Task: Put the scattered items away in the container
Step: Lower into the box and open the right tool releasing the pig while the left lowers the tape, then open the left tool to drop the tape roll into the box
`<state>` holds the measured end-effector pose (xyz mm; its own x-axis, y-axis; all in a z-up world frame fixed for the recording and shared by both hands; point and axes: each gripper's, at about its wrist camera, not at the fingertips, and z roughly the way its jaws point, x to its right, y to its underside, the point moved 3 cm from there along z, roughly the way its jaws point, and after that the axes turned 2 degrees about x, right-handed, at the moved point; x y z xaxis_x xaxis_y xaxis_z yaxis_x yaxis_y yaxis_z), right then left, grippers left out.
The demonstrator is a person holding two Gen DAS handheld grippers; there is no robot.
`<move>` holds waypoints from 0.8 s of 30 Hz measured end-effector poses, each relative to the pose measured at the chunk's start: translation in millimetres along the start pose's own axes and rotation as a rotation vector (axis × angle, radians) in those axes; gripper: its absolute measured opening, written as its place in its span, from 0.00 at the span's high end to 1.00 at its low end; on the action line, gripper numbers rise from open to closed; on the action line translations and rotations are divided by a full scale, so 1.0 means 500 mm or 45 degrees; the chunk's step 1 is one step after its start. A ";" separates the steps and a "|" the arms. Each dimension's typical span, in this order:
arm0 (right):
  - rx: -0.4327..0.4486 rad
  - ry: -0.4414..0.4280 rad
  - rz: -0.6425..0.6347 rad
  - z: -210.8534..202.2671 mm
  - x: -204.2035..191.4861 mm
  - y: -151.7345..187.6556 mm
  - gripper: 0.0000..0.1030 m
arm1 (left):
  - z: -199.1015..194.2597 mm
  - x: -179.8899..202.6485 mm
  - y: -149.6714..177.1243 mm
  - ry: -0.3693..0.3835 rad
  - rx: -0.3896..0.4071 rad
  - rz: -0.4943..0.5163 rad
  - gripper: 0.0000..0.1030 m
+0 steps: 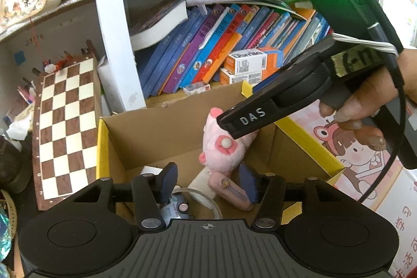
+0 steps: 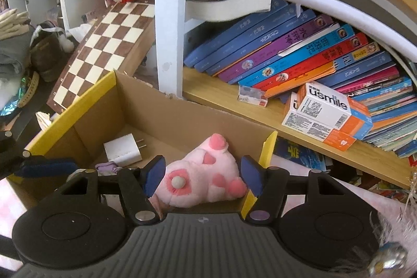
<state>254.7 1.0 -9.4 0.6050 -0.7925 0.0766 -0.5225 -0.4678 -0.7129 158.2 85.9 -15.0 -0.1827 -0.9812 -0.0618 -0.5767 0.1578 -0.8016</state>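
A cardboard box (image 1: 103,147) with yellow rims stands below a bookshelf. Inside it lie a pink plush toy (image 1: 224,147), a pink oblong item (image 1: 229,190), a clear tape roll (image 1: 200,196), a small toy car (image 1: 177,207) and a white charger (image 2: 122,149). My left gripper (image 1: 208,183) hovers open over the box with nothing between its fingers. My right gripper (image 2: 203,176) is open at the box's (image 2: 86,95) right end, its blue pads wide on either side of the plush toy (image 2: 203,179), which rests against the box wall. A hand (image 1: 365,106) holds the right gripper.
A chessboard (image 1: 65,127) leans left of the box behind a white shelf post (image 1: 117,43). Slanted books (image 2: 286,56) and usmile cartons (image 2: 325,111) fill the shelf just behind the box. A pink cartoon-printed surface (image 1: 365,160) lies to the right.
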 end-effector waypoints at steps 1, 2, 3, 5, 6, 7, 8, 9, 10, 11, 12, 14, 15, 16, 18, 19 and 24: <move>0.007 0.001 0.002 -0.007 0.000 0.000 0.39 | -0.004 0.000 -0.001 -0.003 0.005 -0.001 0.48; 0.013 0.003 0.003 -0.015 0.000 0.000 0.39 | -0.009 0.001 -0.002 -0.006 0.010 -0.001 0.48; 0.018 0.005 0.005 -0.023 0.000 0.001 0.39 | -0.013 0.002 -0.003 -0.009 0.015 0.000 0.48; 0.028 0.009 0.008 -0.037 0.000 0.003 0.39 | -0.022 0.004 -0.004 -0.014 0.023 0.003 0.48; 0.032 0.011 0.010 -0.045 0.000 0.004 0.39 | -0.026 0.006 -0.004 -0.017 0.027 0.004 0.48; 0.037 0.014 0.011 -0.052 0.000 0.006 0.39 | -0.031 0.007 -0.004 -0.020 0.030 0.004 0.48; 0.041 0.016 0.014 -0.059 0.000 0.008 0.39 | -0.036 0.009 -0.004 -0.023 0.034 0.004 0.48; 0.045 0.018 0.017 -0.066 0.000 0.009 0.39 | -0.041 0.010 -0.003 -0.026 0.038 0.004 0.47; 0.049 0.020 0.021 -0.073 0.000 0.012 0.39 | -0.046 0.012 -0.003 -0.029 0.041 0.004 0.46; 0.053 0.021 0.027 -0.080 -0.001 0.015 0.39 | -0.050 0.013 -0.003 -0.032 0.045 0.004 0.44; 0.056 0.023 0.032 -0.088 -0.001 0.017 0.39 | -0.055 0.015 -0.003 -0.035 0.048 0.005 0.42; 0.065 0.026 0.044 -0.103 0.000 0.024 0.39 | -0.065 0.018 -0.002 -0.041 0.056 0.005 0.41; 0.070 0.028 0.051 -0.112 0.000 0.027 0.39 | -0.070 0.019 -0.002 -0.044 0.059 0.005 0.40; 0.075 0.031 0.058 -0.120 0.000 0.031 0.39 | -0.074 0.020 -0.001 -0.047 0.063 0.003 0.40; 0.085 0.036 0.072 -0.138 0.001 0.038 0.39 | -0.084 0.022 0.002 -0.054 0.068 -0.006 0.35; 0.090 0.039 0.079 -0.147 0.002 0.042 0.38 | -0.089 0.023 0.003 -0.058 0.071 -0.011 0.34; 0.117 0.055 0.125 -0.192 0.007 0.065 0.37 | -0.114 0.027 0.010 -0.076 0.084 -0.035 0.31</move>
<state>182.1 -54.7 34.4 0.5261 -0.8498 0.0317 -0.5194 -0.3507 -0.7792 107.6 79.7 14.2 -0.1189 -0.9902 -0.0728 -0.5264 0.1251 -0.8410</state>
